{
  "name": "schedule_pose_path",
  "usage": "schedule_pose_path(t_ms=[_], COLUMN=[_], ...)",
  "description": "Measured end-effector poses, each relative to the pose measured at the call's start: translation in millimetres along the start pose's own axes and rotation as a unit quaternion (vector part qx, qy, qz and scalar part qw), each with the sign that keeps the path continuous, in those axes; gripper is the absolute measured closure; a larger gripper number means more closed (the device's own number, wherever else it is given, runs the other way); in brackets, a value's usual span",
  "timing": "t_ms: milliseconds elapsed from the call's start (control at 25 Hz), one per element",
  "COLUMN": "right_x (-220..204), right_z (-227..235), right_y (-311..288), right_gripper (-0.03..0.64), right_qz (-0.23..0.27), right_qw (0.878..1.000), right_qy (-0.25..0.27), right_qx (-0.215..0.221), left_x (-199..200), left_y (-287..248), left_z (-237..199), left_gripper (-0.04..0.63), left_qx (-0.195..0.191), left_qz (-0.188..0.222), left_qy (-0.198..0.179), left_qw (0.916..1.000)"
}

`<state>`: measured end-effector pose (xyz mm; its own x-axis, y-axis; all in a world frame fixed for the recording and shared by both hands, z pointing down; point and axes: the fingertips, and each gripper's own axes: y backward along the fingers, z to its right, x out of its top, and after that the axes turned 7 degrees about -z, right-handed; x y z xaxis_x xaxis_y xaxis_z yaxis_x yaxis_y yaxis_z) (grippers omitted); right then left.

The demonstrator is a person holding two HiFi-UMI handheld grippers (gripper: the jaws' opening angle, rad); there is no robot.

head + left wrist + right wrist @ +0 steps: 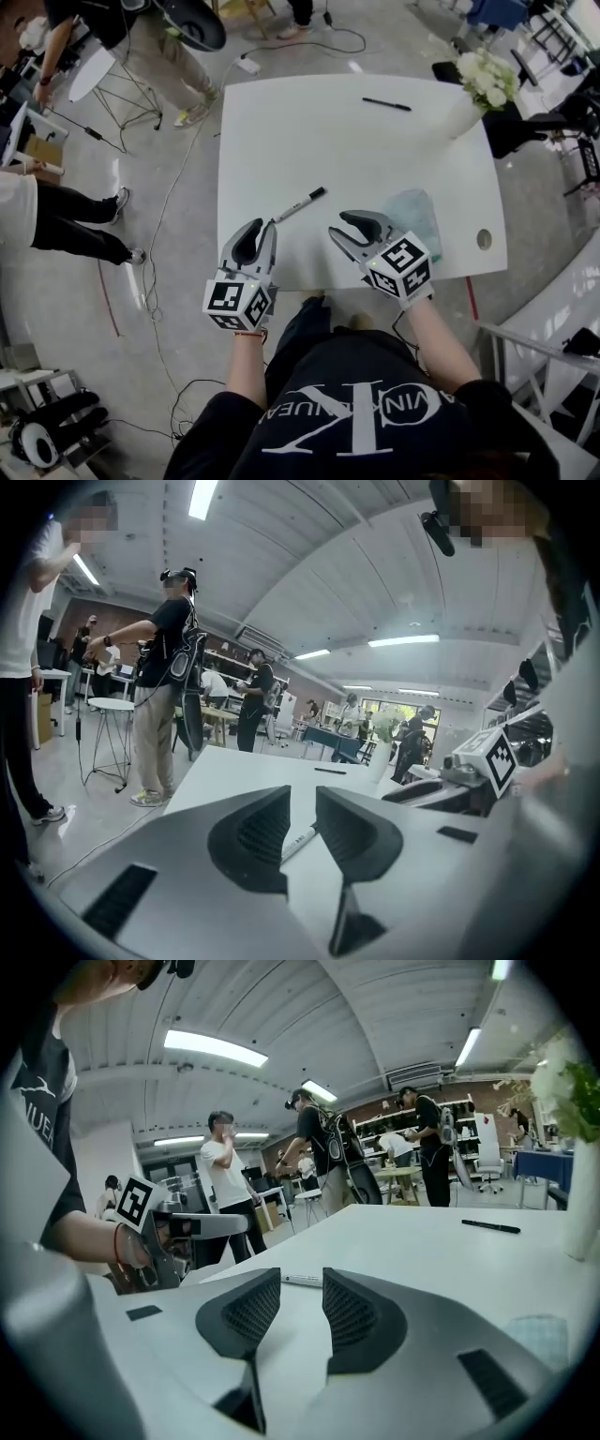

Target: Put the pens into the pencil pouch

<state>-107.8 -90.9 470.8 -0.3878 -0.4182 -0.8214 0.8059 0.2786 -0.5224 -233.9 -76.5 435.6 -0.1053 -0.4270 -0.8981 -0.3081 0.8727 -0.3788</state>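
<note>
Toward front-left corner of table (375, 159), white pen (300, 204), open surface beyond

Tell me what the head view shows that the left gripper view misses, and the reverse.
Only the head view shows the translucent pale-green pencil pouch next to the right gripper, and the round hole in the white rectangular table. Only the left gripper view shows the long ceiling lights and the crowded far end of the room. Both show that table, the white marker with a black cap, the slim black pen, the white vase of white flowers and the left gripper, its jaws apart and empty.
</note>
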Motion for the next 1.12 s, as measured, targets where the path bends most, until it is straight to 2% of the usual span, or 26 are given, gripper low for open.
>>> schedule_pose_path(t_ms=[280, 480, 600, 760, 960, 1120], right_x=[5.4, 1.7, -3.7, -10.4, -19.0, -33.4], right_z=[9.3, 16.5, 21.0, 27.0, 31.6, 34.0], right_y=[-54.9, -84.0, -99.2, -113.0, -118.0, -115.6], right_gripper=[0.466, 0.457, 0.453, 0.445, 0.44, 0.44], right_qz=[-0.067, -0.132, -0.168, -0.221, -0.272, -0.311], right_qw=[0.997, 0.985, 0.97, 0.944, 0.915, 0.896], right_qy=[0.047, 0.112, 0.173, 0.245, 0.295, 0.307], right_qx=[0.003, 0.006, 0.006, 0.013, 0.05, 0.079], left_x=[-4.5, -8.8, -11.4, -12.3, -9.4, -14.4], left_y=[-13.6, -20.9, -25.4, -31.9, -36.5, -36.3], left_z=[-34.1, -48.1, -54.9, -62.5, -65.3, -62.3], left_gripper=[0.518, 0.518, 0.518, 0.518, 0.518, 0.518], left_qx=[-0.004, -0.008, -0.011, -0.017, -0.02, -0.023], left_qz=[-0.013, -0.024, -0.029, -0.034, -0.037, -0.039], left_qy=[0.007, 0.008, 0.011, 0.016, 0.021, 0.023], left_qw=[0.9999, 0.9996, 0.9995, 0.9991, 0.9989, 0.9987])
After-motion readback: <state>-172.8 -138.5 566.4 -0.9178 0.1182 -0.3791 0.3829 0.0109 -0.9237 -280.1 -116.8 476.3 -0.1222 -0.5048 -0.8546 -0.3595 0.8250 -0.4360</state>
